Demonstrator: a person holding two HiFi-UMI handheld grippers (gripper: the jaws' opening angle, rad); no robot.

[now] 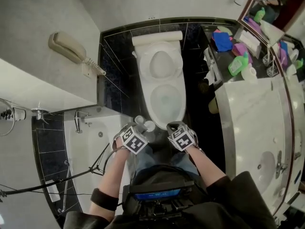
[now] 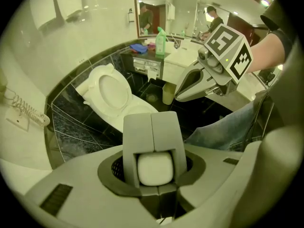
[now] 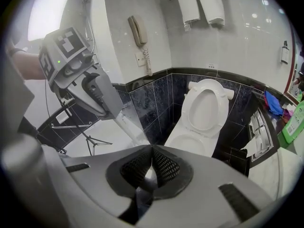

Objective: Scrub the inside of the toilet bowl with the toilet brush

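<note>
The white toilet stands ahead with its seat and lid raised; its bowl shows no brush inside. My left gripper hovers in front of the bowl's near left rim, shut on the white toilet brush handle. In the right gripper view the pale handle runs down from the left gripper. The brush head is hidden. My right gripper hangs beside it in front of the bowl's near right, its jaws meeting at the tip with nothing between them.
A bathtub lies to the left, with a wall phone above it. A marble vanity with bottles and cloths is to the right. Dark tiles surround the toilet. The person's jeans are close below.
</note>
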